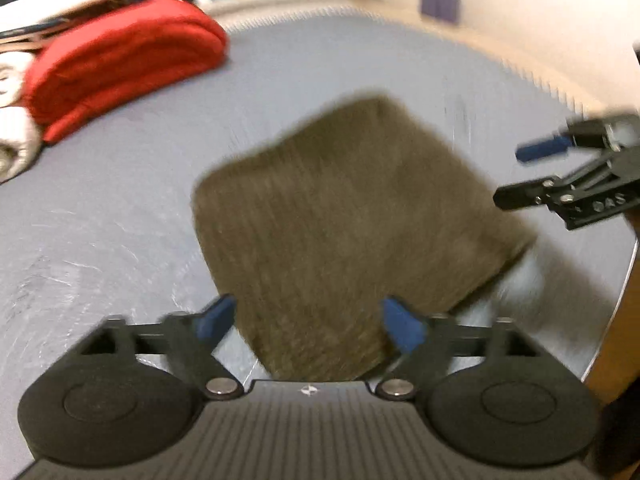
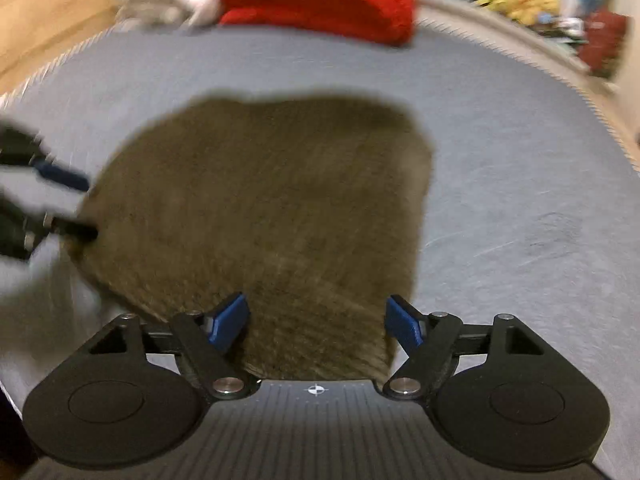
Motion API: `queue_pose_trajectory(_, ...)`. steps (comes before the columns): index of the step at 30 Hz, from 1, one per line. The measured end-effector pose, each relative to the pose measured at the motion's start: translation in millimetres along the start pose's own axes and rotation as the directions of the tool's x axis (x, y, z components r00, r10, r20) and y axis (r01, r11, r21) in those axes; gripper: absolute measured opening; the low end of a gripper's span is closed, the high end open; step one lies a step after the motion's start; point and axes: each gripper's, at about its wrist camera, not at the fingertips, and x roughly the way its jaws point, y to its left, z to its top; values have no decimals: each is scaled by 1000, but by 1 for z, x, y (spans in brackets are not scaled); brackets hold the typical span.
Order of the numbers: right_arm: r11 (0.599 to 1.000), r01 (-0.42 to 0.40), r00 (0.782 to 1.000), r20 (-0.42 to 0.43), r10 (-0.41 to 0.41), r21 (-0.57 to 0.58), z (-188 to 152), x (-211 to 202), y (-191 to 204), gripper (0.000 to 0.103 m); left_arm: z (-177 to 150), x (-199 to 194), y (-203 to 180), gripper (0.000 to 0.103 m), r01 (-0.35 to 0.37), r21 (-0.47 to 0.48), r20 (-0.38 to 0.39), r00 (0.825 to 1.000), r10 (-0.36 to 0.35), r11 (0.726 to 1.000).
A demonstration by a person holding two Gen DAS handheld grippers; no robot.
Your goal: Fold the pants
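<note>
You are working over a grey-blue padded surface (image 1: 120,220) with a serrated far edge, and both views are smeared by motion. A folded red garment (image 1: 124,64) sits in the upper left of the left-wrist frame, with white laundry (image 1: 14,136) just beside it at the left edge; a cluttered shelf and a pale wall run along the top.

The pants (image 1: 344,232), olive-brown and ribbed, lie flat in the centre of both frames as a compact, roughly square packet. From that shape the folding looks close to finished, so the step in hand reads as a last fold or a final tidy. If another fold is wanted, you need to take an edge with each gripper and carry it across evenly; if not, press the packet flat or leave it. The blur hides any loose edges.

Your left gripper (image 1: 308,320) has its jaws spread wide with nothing between the blue pads, poised over the near edge of the pants at the bottom of its frame. Your right gripper (image 2: 316,322) is likewise wide apart and empty, above the opposite near edge. In the left-wrist view it enters from the right edge, fingers pointing inward beside the packet's right corner.
</note>
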Motion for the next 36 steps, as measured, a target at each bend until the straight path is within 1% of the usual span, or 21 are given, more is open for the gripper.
queue_pose_trajectory(1, 998, -25, 998, 51, 23, 50, 7, -19, 0, 80, 2, -11, 1, 90, -13, -33, 28, 1000, 14, 999)
queue_pose_trajectory(2, 996, -31, 996, 87, 24, 87, 12, -32, 1, 86, 5, -22, 2, 91, -45, -73, 53, 997, 49, 996)
queue_pose_trajectory(3, 991, -19, 992, 130, 2, 132, 18, -49, 3, 94, 5, -32, 2, 93, -76, -112, 77, 993, 84, 991)
queue_pose_trajectory(4, 987, -8, 987, 161, -18, 161, 20, -62, 4, 96, 4, -43, 2, 95, -94, -147, 108, 988, 111, 985)
queue_pose_trajectory(6, 980, 5, 974, 221, -50, 200, 20, -88, 10, 102, 3, -55, -3, 97, -87, -170, 131, 985, 110, 982)
queue_pose_trajectory(9, 971, 16, 965, 251, -77, 238, 5, -104, 14, 102, -10, -56, -9, 98, -50, -236, 113, 990, 79, 971)
queue_pose_trajectory(10, 969, 10, 966, 247, -73, 246, -3, -104, 15, 102, -14, -52, -12, 101, -50, -259, 103, 992, 79, 965)
queue_pose_trajectory(12, 969, 5, 972, 227, -63, 247, -17, -95, 14, 102, -29, -42, -18, 103, -103, -311, 80, 988, 134, 945)
queue_pose_trajectory(13, 970, 9, 974, 218, -64, 244, -27, -87, 15, 102, -34, -34, -20, 103, -148, -327, 51, 984, 173, 933)
queue_pose_trajectory(14, 968, 21, 976, 205, -74, 250, -36, -78, 15, 102, -40, -26, -22, 103, -215, -339, -17, 975, 222, 916)
queue_pose_trajectory(15, 962, 42, 981, 174, -91, 269, -47, -67, 16, 102, -43, -21, -23, 103, -253, -350, -60, 967, 248, 902)
queue_pose_trajectory(16, 949, 70, 987, 114, -110, 306, -52, -56, 14, 102, -45, -21, -23, 103, -248, -360, -57, 968, 244, 899)
queue_pose_trajectory(17, 931, 79, 992, 65, -109, 355, -50, -45, 9, 102, -45, -22, -25, 103, -227, -351, -34, 973, 230, 908)
queue_pose_trajectory(19, 905, 22, 995, 78, -61, 425, -52, -41, 1, 102, -40, -19, -29, 103, -227, -299, -17, 972, 233, 927)
queue_pose_trajectory(20, 904, 17, 996, 77, -55, 427, -51, -39, 0, 102, -39, -18, -29, 103, -231, -289, -14, 971, 237, 929)
queue_pose_trajectory(22, 913, 54, 995, 58, -85, 405, -49, -34, 1, 102, -37, -15, -23, 103, -208, -318, -20, 977, 213, 925)
queue_pose_trajectory(23, 915, 70, 994, 51, -98, 398, -47, -32, 2, 102, -38, -15, -22, 103, -197, -344, -25, 979, 201, 918)
queue_pose_trajectory(25, 919, 67, 994, 53, -95, 388, -47, -32, 5, 102, -40, -14, -18, 103, -201, -373, -27, 978, 206, 906)
queue_pose_trajectory(26, 924, 65, 994, 58, -93, 378, -46, -34, 9, 102, -39, -14, -19, 103, -205, -374, -29, 977, 210, 904)
queue_pose_trajectory(31, 952, 99, 991, 62, -122, 290, -40, -35, 27, 102, -36, -8, -27, 103, -192, -340, -37, 981, 191, 921)
queue_pose_trajectory(36, 958, 89, 993, 52, -107, 271, -37, -33, 31, 102, -35, -4, -27, 103, -195, -349, -37, 980, 195, 917)
